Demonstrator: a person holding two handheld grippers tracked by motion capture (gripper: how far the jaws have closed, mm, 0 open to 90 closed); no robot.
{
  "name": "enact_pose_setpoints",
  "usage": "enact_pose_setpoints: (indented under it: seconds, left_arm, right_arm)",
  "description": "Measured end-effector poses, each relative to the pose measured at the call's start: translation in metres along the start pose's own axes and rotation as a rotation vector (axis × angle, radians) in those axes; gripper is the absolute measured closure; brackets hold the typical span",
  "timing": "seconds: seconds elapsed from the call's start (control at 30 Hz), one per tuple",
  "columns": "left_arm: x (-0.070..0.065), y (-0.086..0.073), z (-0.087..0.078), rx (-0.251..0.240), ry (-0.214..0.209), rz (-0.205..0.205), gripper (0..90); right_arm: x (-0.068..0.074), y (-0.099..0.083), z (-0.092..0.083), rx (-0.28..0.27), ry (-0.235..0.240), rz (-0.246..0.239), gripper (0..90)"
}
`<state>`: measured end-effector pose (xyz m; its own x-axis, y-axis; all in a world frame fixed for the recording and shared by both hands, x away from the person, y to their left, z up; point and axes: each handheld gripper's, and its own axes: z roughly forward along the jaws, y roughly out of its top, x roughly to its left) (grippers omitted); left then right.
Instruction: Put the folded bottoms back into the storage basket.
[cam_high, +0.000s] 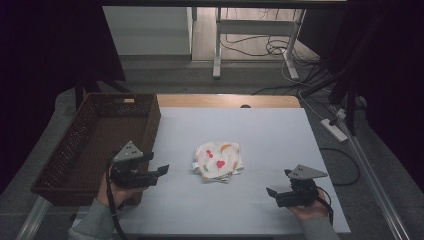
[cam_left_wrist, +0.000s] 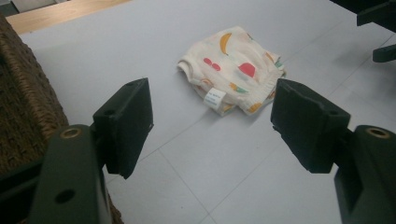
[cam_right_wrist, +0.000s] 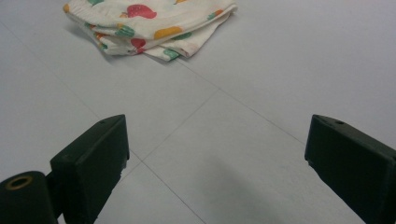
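The left hand (cam_high: 111, 187) comes in from the bottom and holds the left gripper (cam_high: 161, 170) low over the table (cam_high: 280, 135), right beside the basket (cam_high: 95, 145). The gripper points to the right, toward the cloth (cam_high: 218, 162). Its fingers (cam_left_wrist: 125, 122) are spread wide apart and hold nothing. In the left gripper view, the cloth sits between the two fingers, farther off on the table.

The right hand (cam_high: 310, 205) holds the right gripper (cam_high: 273, 192) low over the table near the front right side. It points to the left, toward the cloth. Its fingers (cam_right_wrist: 95, 158) are wide open too, with nothing between them but bare table. The cloth (cam_right_wrist: 149, 25) lies near the top of the right gripper view, well apart from the fingers.

The cloth is in the middle of the table, between the two grippers, and neither one touches it. It is folded into a small, flat, soft pile. It is cream with little fruit shapes in red, yellow, orange and green. A small white tag (cam_left_wrist: 214, 98) sticks out on the edge that faces the left gripper.

The basket is brown and woven, with a long shape. It sits at the left edge of the table.
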<state>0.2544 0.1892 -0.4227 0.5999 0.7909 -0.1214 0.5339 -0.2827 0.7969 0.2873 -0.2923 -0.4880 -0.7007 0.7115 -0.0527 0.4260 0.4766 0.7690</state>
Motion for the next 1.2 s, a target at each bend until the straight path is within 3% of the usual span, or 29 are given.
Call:
enact_pose_setpoints:
  seconds: [0.43,1.2]
  left_arm:
    - [-0.003,0.011,0.013,0.012,-0.011,0.006,28.4]
    - [-0.002,0.034,0.053,0.044,-0.029,-0.009,28.5]
  right_arm:
    - [0.001,0.0,0.0,0.0,0.001,-0.001,7.0]
    - [0.001,0.0,0.001,0.005,0.003,-0.005,7.0]
